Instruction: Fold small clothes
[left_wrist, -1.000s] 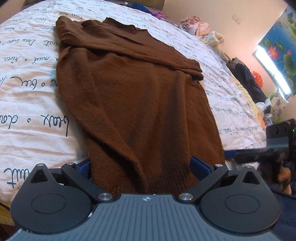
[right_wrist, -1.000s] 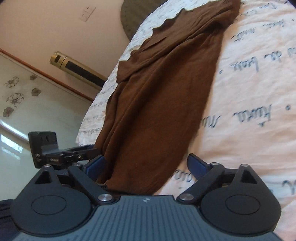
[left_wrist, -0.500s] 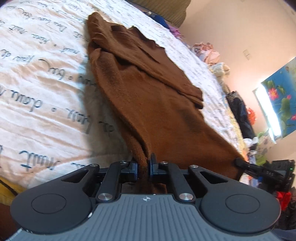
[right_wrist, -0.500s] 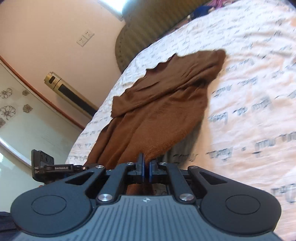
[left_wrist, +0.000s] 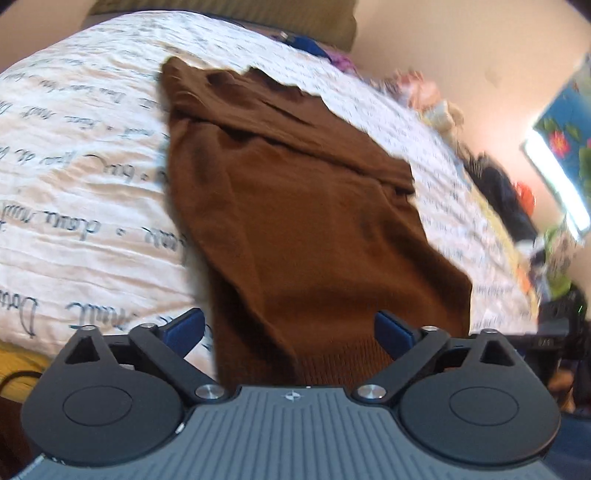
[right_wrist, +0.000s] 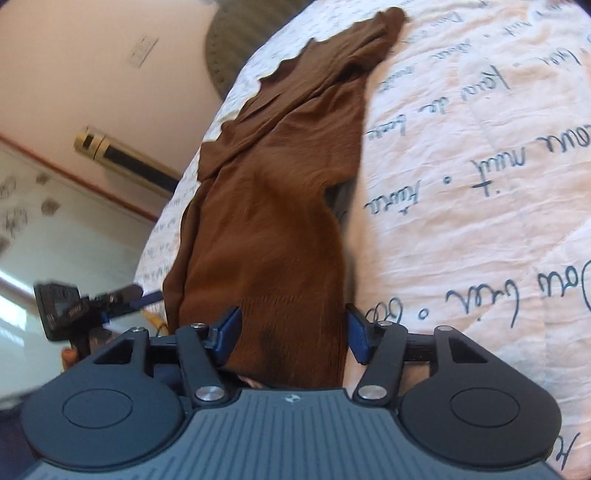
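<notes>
Two claws, left claw (left_wrist: 290, 328) and right claw (right_wrist: 293, 332), stand spread astride the ribbed hem of the brown sweater (left_wrist: 295, 206), which lies lengthwise on the bed (left_wrist: 74, 206) with its hem at the near edge; apparently between folds; next, pinch both hem corners and carry them toward the collar.

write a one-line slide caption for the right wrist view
Open right gripper straddling the ribbed hem of a brown knit sweater laid on a white script-printed bedspread.
</notes>
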